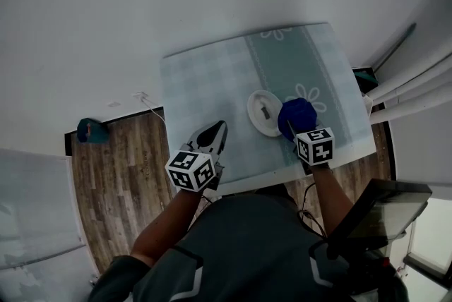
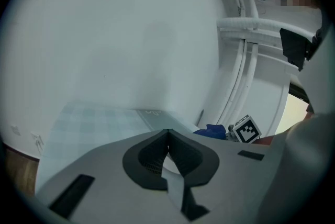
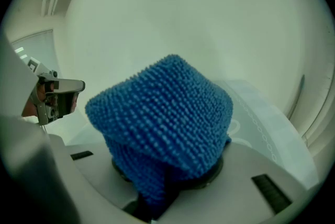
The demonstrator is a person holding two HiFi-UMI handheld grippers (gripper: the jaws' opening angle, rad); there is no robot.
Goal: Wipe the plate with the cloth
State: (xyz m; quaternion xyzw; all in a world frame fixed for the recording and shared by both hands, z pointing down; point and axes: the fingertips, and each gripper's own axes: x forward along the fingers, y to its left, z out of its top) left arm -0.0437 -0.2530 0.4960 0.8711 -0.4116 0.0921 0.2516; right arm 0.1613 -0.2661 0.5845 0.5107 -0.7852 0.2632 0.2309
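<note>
The white wall point(image 1: 141, 4) is the biggest thing, far behind the plate point(image 1: 263, 113). The brown wood floor point(image 1: 120, 173) is far to the left of the plate. The table point(image 1: 205, 82) is under the plate. It has a pale blue checked cover with a darker stripe with white flowers, and the plate sits on that stripe, close to the edge near the person.

The person point(image 1: 247, 244) stands on the near side of the plate and holds one tool in each hand.

The left gripper point(image 1: 220, 125) is to the left of the plate and a bit closer to the person. It is not touching the plate. Its two jaws are pressed tight together and there is nothing between them.

The right gripper point(image 1: 291, 128) is at the right side of the plate. Its jaws are closed on the cloth point(image 3: 162, 113) and hold it bunched up in a fat lump.

The plate is round and white. The cloth is bright blue and bumpy. From the head view it sits right at the plate's right rim and covers a little of it. I cannot tell if it is touching the plate or is just above it.

A small dark thing point(image 1: 265, 110) lies in the middle of the plate. It is too small to tell what it is.
</note>
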